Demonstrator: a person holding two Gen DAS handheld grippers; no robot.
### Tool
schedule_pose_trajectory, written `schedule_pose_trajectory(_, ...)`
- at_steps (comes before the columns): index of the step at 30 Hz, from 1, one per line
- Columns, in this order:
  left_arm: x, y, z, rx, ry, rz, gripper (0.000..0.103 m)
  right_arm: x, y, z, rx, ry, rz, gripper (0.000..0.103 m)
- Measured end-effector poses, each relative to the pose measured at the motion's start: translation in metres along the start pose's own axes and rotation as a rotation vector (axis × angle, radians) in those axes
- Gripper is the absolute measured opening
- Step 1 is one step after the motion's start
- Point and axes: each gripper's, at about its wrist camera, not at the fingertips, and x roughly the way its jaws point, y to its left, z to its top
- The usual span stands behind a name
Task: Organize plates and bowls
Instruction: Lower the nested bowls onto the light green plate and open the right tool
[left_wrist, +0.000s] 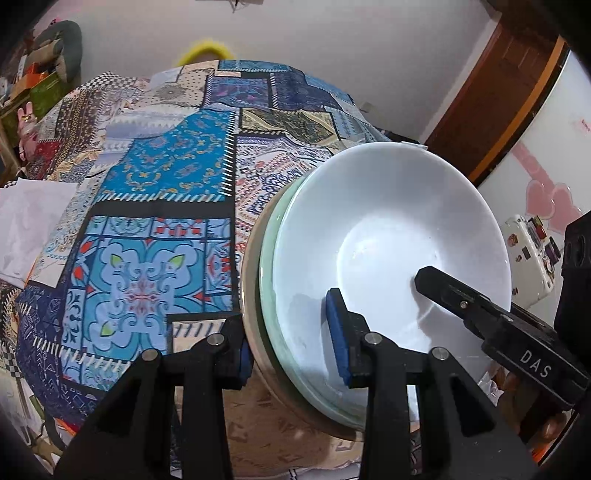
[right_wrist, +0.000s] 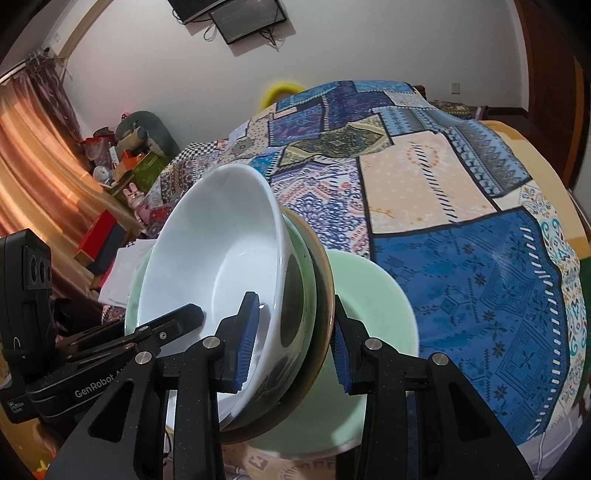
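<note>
A white bowl (left_wrist: 388, 229) sits nested in a pale green bowl (left_wrist: 273, 325) and a brown-rimmed bowl (left_wrist: 251, 295). My left gripper (left_wrist: 291, 343) is shut on the near rim of this stack, one pad inside the white bowl, one outside. In the right wrist view my right gripper (right_wrist: 295, 347) is shut on the same stack of white bowl (right_wrist: 214, 251), green bowl (right_wrist: 306, 291) and brown-rimmed bowl (right_wrist: 327, 295). The stack is tilted. A pale green plate (right_wrist: 373, 295) lies under it. The right gripper's finger (left_wrist: 443, 284) shows inside the white bowl.
A patchwork cloth (left_wrist: 159, 206) in blue and cream covers the table (right_wrist: 461, 221). White paper (left_wrist: 33, 218) lies at the left edge. Boxes and soft toys (right_wrist: 129, 155) stand beyond the table's left side. A white case (left_wrist: 528, 254) stands by the right wall.
</note>
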Motion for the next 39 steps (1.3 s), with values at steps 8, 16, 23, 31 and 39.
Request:
schedule_pose_trajectory(8, 0.018, -0.011, -0.001, 0.02, 0.038, 0.001, 0.035, 0.003, -0.016, -0.005, 0.033, 0.023, -0.011, 0.033)
schedule_pose_trajectory(16, 0.036, -0.011, -0.005, 0.01, 0.085, 0.002, 0.035, 0.014, -0.025, -0.012, 0.059, 0.063, -0.013, 0.033)
schedule_pose_trajectory(23, 0.044, -0.006, -0.009, -0.011, 0.106, -0.014, 0.035, 0.017, -0.026, -0.011, 0.08, 0.058, -0.006, 0.036)
schedule_pose_trajectory(31, 0.039, -0.005, -0.011, -0.005, 0.084, -0.015, 0.035, 0.012, -0.028, -0.015, 0.079, 0.041, 0.014, 0.038)
schedule_pose_trajectory(39, 0.005, -0.001, -0.011, -0.024, 0.003, -0.004, 0.047, -0.012, -0.02, -0.015, 0.039, -0.028, -0.036, 0.051)
